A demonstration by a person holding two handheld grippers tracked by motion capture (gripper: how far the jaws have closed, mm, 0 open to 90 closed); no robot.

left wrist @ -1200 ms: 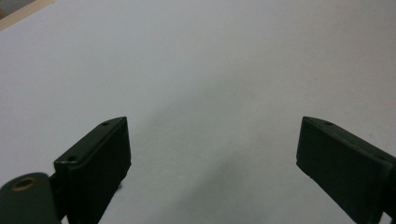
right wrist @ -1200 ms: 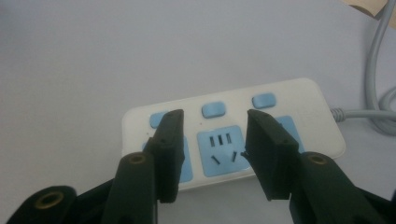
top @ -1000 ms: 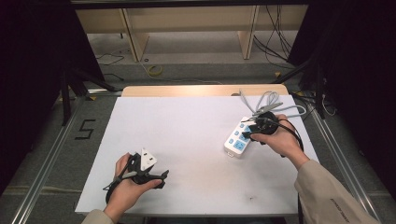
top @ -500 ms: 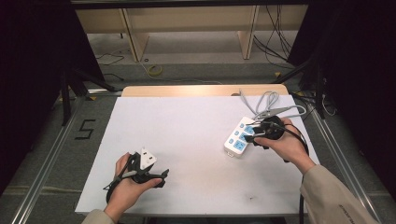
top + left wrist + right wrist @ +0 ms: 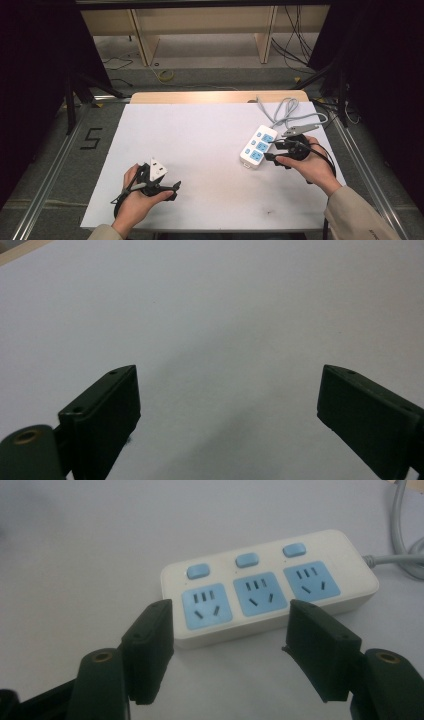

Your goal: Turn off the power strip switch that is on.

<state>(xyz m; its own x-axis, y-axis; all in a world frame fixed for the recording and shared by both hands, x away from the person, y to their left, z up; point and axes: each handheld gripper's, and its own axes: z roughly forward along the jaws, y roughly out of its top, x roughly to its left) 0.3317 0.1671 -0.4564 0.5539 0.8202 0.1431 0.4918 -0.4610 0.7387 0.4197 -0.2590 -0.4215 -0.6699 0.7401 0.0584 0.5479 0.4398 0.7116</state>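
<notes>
White sheeting covers the table (image 5: 200, 135), with a strip of bare wood along its far edge and open shelving on the floor beyond. Taking the power strip (image 5: 258, 146) as the landmark: the right gripper (image 5: 272, 151) sits just beside its near-right long side, jaws spread apart and holding nothing; in the right gripper view the two black jaws frame the strip's near edge, tips close to its white casing, though contact cannot be judged. This power strip (image 5: 270, 597) lies flat, showing three blue sockets, each with a blue switch behind it. Its grey cord (image 5: 287, 112) leaves the far end and coils loosely toward the table's far right corner. Well apart from the power strip, toward the near left, the left gripper (image 5: 175, 190) rests low in the person's hand, jaws wide open over bare white surface.
</notes>
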